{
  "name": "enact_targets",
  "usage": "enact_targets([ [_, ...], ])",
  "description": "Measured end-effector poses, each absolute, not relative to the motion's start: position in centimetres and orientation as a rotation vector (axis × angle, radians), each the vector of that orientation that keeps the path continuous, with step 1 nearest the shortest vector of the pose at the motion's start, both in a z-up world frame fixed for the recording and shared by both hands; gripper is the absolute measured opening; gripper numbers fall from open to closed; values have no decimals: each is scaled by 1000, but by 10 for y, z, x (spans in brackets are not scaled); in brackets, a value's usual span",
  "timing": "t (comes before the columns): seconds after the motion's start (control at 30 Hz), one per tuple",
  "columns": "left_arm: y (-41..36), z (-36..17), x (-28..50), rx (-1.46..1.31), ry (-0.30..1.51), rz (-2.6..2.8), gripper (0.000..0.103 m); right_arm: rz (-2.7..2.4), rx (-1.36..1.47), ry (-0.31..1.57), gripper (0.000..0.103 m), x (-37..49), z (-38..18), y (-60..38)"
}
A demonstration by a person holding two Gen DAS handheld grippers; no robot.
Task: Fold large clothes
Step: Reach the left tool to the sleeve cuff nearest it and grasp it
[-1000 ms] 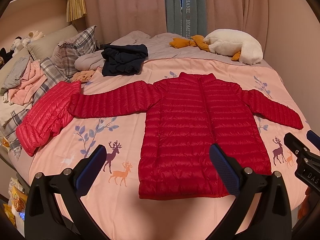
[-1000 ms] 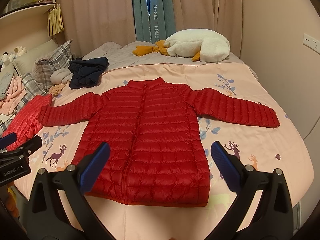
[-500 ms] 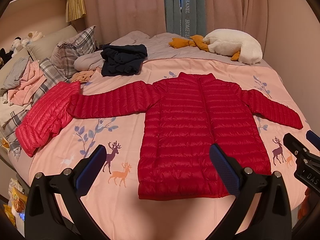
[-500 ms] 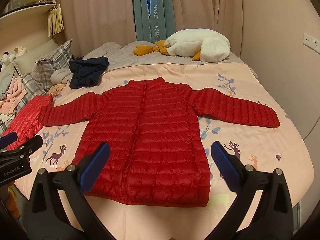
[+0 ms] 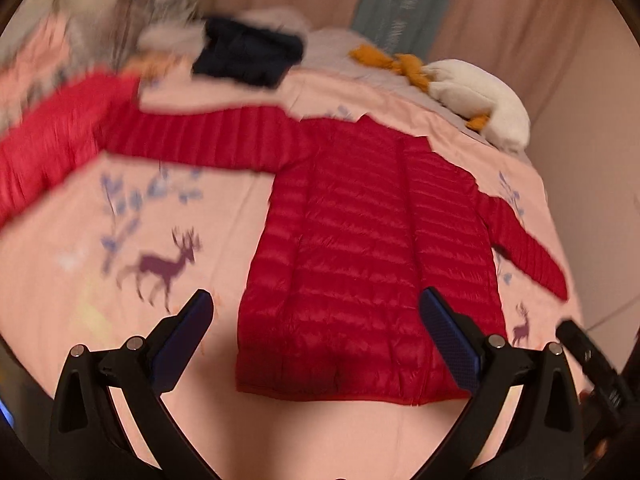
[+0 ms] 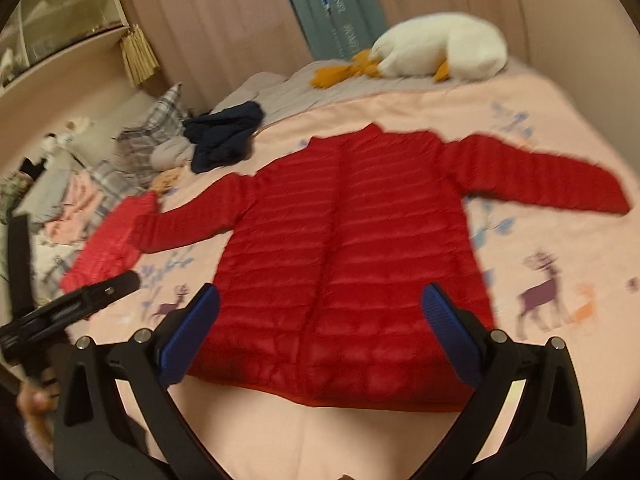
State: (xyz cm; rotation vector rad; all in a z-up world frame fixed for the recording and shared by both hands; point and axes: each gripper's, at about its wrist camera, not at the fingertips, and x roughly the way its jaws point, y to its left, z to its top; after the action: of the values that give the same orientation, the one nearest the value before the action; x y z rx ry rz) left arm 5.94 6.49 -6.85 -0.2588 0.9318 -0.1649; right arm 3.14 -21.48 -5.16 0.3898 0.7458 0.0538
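A red quilted puffer jacket (image 5: 360, 240) (image 6: 348, 248) lies flat, front up, on the pink bed cover, both sleeves spread out sideways. My left gripper (image 5: 316, 320) hovers open above the jacket's lower left hem, nothing between its blue pads. My right gripper (image 6: 320, 316) is open too, above the lower middle of the jacket, holding nothing. The left gripper (image 6: 68, 308) shows at the left edge of the right wrist view, and the right gripper (image 5: 592, 356) at the right edge of the left wrist view. Both views are blurred by motion.
A second red jacket (image 6: 108, 240) lies bunched by the left sleeve end. Dark navy clothes (image 6: 224, 140), a grey bundle, plaid pillows (image 6: 156, 128) and pink clothes sit at the back left. A white plush goose (image 6: 440, 48) lies at the bed's far side by the curtains.
Both grippers have swung and dropped closer to the jacket's hem, tilting the views and blurring them. The jacket itself has not moved. Both grippers stay open.
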Motion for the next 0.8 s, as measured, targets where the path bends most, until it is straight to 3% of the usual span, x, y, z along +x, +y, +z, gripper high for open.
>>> enact_targets([
  [0.53,313,-199,235,-867,844,175,102,30,385,842,101,86,-97,-215],
  [0.8,361,-214,298,-987,713,181,102,-16,344,897,101,117,-114,-214],
])
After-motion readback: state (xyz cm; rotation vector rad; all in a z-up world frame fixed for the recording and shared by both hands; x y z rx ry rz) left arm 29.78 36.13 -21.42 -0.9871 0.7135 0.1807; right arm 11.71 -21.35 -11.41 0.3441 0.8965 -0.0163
